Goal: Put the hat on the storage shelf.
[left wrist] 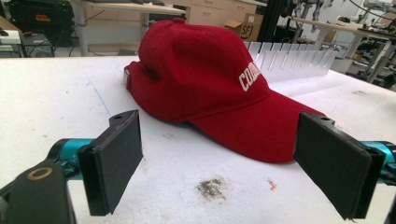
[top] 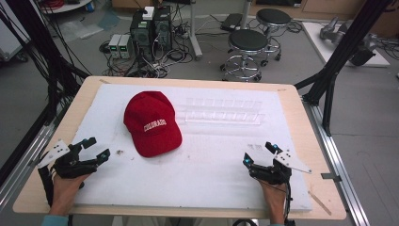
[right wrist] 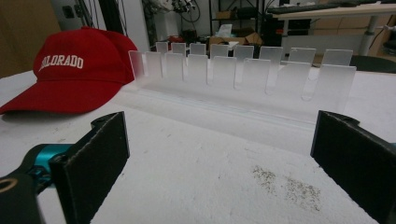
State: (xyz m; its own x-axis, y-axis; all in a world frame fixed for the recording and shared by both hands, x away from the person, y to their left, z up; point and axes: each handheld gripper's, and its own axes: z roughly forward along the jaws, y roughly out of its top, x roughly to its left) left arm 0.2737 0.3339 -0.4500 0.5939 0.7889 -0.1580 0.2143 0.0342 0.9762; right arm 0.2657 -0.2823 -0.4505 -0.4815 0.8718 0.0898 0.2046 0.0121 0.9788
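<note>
Left gripper (top: 96, 147) and right gripper (top: 258, 152), both with jaws spread and empty, flank red cloth "COLORADO" cap (top: 151, 123) beside clear slotted plastic rack (top: 223, 111).

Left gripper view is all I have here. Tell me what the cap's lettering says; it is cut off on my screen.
Observer: The cap reads COLORADO in white, whole in the right gripper view.
Operator: Give me the right gripper's state.
Observer: The right gripper is open, holding nothing, near the front right of the table.
Operator: Say what it faces.
Observer: It faces the clear slotted rack, which lies to the right of the cap in the high view.
Operator: Report the left gripper too.
Observer: The left gripper is open, short of the cap's brim.
</note>
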